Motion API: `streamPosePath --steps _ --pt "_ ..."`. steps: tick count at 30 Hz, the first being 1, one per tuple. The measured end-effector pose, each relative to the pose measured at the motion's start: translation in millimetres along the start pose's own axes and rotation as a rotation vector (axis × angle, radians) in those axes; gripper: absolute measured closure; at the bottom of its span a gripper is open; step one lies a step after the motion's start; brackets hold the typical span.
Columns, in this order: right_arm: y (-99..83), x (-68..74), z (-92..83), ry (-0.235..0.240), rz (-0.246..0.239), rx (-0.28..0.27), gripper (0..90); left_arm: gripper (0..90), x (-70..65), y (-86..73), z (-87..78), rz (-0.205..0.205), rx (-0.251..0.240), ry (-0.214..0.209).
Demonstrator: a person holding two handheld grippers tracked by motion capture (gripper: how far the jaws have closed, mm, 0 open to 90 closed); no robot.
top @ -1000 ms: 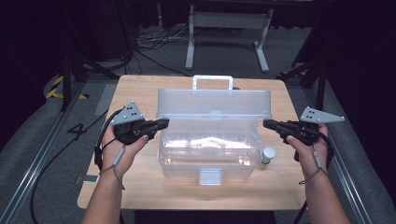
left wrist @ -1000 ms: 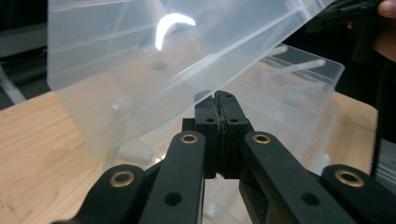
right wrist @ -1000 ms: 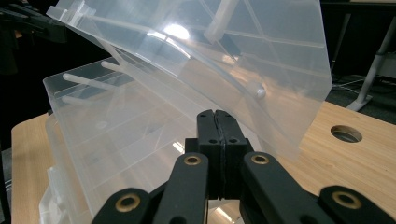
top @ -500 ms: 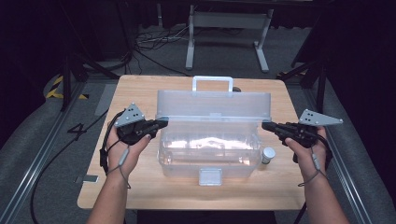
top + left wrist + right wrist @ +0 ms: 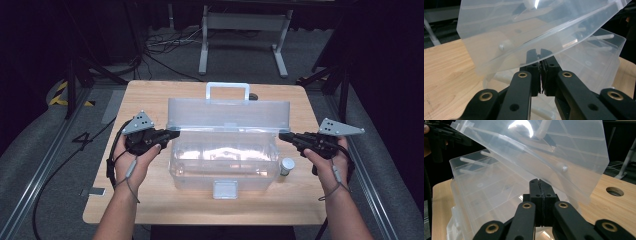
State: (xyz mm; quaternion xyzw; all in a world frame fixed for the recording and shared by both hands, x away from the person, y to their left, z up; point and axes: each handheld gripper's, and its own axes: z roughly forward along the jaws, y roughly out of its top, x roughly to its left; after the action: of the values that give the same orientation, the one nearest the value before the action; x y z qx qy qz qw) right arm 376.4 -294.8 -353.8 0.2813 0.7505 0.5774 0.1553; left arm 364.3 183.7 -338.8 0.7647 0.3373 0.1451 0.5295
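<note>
Left gripper (image 5: 172,134) and right gripper (image 5: 285,136), jaws pressed together on opposite end edges of raised lid (image 5: 229,113); clear box (image 5: 223,162) mid-table (image 5: 150,95); lid likely being swung, direction unclear; next, move both ends evenly; small capped jar (image 5: 287,166) beside box, right, clear of lid.

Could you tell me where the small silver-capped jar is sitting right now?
In the high view, the small jar stands on the wooden table just off the clear plastic box's right end, below the right gripper.
</note>
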Motion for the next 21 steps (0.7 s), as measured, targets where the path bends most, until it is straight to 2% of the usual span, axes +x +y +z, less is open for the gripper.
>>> streamPosePath --steps 6,10,17,21 --pt "-0.4 1.4 -1.1 -0.002 0.003 0.003 90.0 85.2 -0.9 -1.8 3.0 0.003 -0.029 -0.004" --pt "-0.9 2.2 -1.1 -0.007 0.003 0.006 90.0 85.1 -2.2 -2.5 3.2 -0.003 -0.037 0.01" --pt "-1.9 4.2 -2.1 -0.013 0.003 0.008 90.0 86.7 -1.0 -1.0 2.5 -0.009 -0.03 0.018" --pt "-3.8 5.3 -6.5 -0.036 -0.004 0.017 89.8 88.3 1.5 0.7 2.5 -0.014 -0.027 0.015"
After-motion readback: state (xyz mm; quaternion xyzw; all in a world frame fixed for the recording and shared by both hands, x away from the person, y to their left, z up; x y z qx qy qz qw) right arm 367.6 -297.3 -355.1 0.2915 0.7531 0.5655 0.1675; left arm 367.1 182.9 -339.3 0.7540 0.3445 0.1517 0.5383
